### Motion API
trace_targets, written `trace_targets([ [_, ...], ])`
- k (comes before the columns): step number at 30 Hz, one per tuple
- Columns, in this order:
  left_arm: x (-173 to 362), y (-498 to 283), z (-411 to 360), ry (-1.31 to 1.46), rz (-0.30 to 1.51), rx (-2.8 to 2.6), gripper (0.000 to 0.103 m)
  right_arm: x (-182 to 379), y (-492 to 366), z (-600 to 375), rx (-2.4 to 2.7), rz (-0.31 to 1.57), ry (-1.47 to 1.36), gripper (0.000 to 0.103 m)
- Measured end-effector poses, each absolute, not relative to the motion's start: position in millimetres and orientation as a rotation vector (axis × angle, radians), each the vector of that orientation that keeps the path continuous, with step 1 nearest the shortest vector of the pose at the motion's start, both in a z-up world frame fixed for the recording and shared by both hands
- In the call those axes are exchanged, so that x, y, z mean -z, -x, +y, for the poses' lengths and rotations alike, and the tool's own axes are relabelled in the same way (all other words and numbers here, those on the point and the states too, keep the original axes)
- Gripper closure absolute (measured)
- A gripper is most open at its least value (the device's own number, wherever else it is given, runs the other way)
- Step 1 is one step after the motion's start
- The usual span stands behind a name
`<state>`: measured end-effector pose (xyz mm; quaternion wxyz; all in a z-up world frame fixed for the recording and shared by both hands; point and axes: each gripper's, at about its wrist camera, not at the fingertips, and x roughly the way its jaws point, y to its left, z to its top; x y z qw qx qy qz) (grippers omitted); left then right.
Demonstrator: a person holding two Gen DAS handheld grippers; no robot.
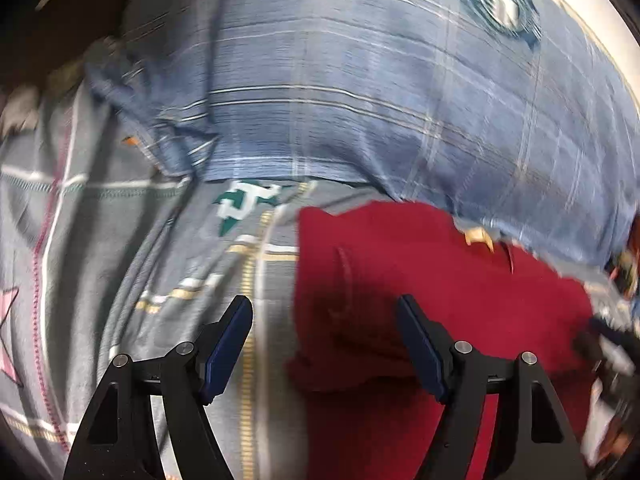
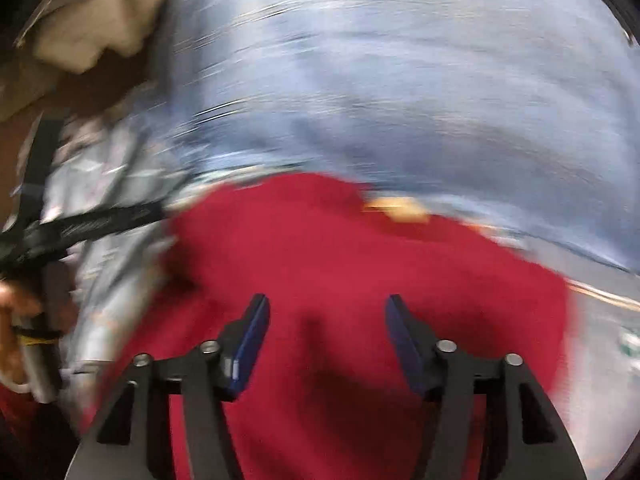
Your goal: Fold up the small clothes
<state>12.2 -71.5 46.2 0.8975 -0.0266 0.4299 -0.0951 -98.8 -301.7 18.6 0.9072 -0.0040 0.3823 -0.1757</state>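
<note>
A red garment (image 1: 420, 280) lies flat on a grey patterned bedsheet (image 1: 160, 260). Its left edge runs under my left gripper (image 1: 325, 304), which is open and empty above that edge. The garment also fills the lower part of the right wrist view (image 2: 340, 248), which is blurred. My right gripper (image 2: 327, 302) is open and empty over the middle of the garment. A small tan tag (image 1: 478, 236) shows at the garment's far edge, beside the pillow.
A large blue plaid pillow (image 1: 360, 80) lies just beyond the garment. The other gripper and hand show at the right edge of the left wrist view (image 1: 612, 364) and at the left of the right wrist view (image 2: 36, 240). A pale cloth (image 2: 88, 28) lies far left.
</note>
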Motion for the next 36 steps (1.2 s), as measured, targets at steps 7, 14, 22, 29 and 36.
trace_targets([
  [7,-11.7,-27.5,-93.4,-0.016,0.978,0.163,0.029,-1.3,157.2,-391.3,0.665,0.927,0.024,0.049],
  [14,-10.0,-31.3,-97.2,-0.005,0.959,0.156,0.029,-19.1,178.1,-383.3,0.655,0.833,-0.026,0.048],
  [22,-12.9,-23.3,-94.2,0.003,0.953,0.153,0.029,-31.6,152.2,-377.1,0.596,0.773,-0.041,0.048],
  [29,-13.8,-23.7,-95.9,-0.016,0.948,0.156,0.029,-2.7,134.8,-407.4,0.661,0.888,-0.109,0.048],
  [36,-15.8,-18.8,-97.4,-0.031,0.927,0.150,0.029,-7.9,173.8,-373.7,0.617,0.839,-0.106,0.045],
])
